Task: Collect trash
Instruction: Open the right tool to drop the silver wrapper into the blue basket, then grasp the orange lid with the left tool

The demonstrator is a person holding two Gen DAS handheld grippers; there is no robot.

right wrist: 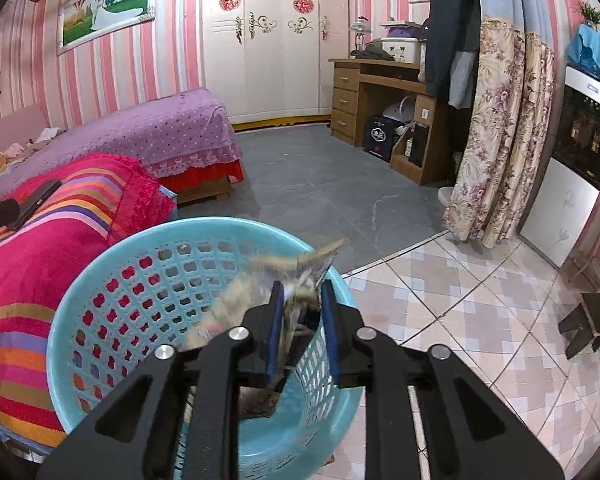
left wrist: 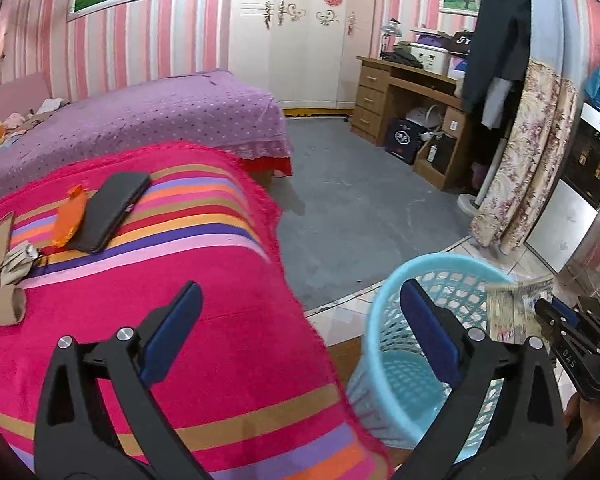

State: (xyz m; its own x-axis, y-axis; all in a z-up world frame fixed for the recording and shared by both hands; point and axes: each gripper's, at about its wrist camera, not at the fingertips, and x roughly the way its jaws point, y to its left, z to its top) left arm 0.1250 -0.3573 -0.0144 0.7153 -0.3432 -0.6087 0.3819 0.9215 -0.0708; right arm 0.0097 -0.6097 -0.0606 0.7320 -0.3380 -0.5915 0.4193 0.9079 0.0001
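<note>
Over the blue basket [right wrist: 100, 280], right hand-held gripper [right wrist: 302, 300] jaws parted, crumpled wrapper [right wrist: 300, 268] loose between them: light, limp. Left hand-held gripper [left wrist: 300, 320] wide open, empty; pinch remaining cardboard scraps [left wrist: 4, 264] at an edge.

Crumpled wrapper [right wrist: 296, 276] over the blue mesh basket [right wrist: 112, 264]; scraps [left wrist: 8, 276] on blanket.

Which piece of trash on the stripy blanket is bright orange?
The orange wrapper, lying right beside the black phone. The other scraps, the cardboard strip, crumpled paper and cardboard ring, are all brown or tan.
</note>
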